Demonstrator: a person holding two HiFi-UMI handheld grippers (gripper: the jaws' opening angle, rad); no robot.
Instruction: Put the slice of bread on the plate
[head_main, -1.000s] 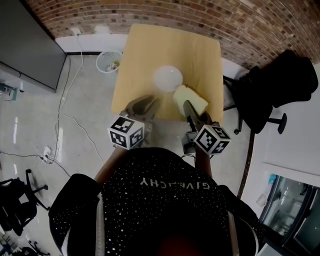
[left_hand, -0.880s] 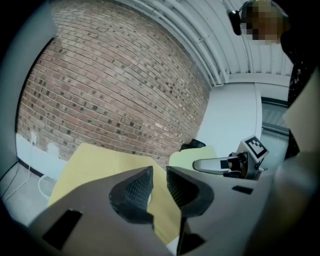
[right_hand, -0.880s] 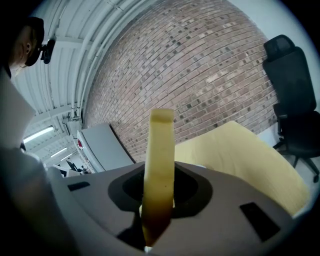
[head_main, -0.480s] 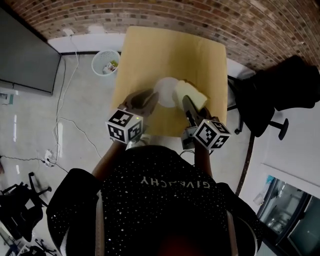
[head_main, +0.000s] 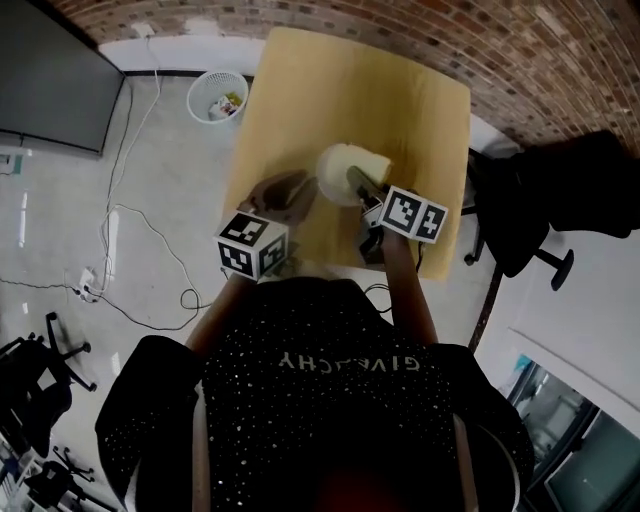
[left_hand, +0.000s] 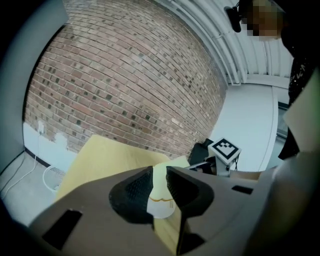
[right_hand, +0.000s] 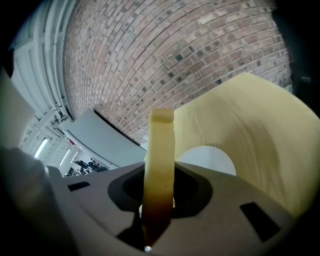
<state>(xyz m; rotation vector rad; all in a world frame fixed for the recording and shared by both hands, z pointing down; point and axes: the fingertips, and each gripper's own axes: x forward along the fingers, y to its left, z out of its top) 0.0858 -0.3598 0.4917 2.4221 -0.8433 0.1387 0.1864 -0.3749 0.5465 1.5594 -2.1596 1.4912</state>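
Note:
A pale slice of bread (head_main: 370, 160) stands on edge between the jaws of my right gripper (head_main: 356, 178), which is shut on it. In the right gripper view the bread (right_hand: 160, 145) rises upright from the jaws, with the white plate (right_hand: 212, 156) just beyond on the wooden table (right_hand: 260, 140). In the head view the slice hangs over the plate (head_main: 328, 168). My left gripper (head_main: 300, 186) hovers left of the plate, its jaws a narrow gap apart and nothing between them. Through that gap (left_hand: 159, 176) the plate (left_hand: 161, 206) shows.
The table (head_main: 330, 80) backs onto a brick wall (head_main: 420, 25). A wire waste bin (head_main: 217, 95) stands on the floor at its far left. A black office chair (head_main: 560, 195) sits to the right. Cables (head_main: 130, 230) trail across the floor.
Both grippers moved forward over the table. The right one carried the bread from the table's near right edge to above the plate and dipped lower. The left one stopped beside the plate.

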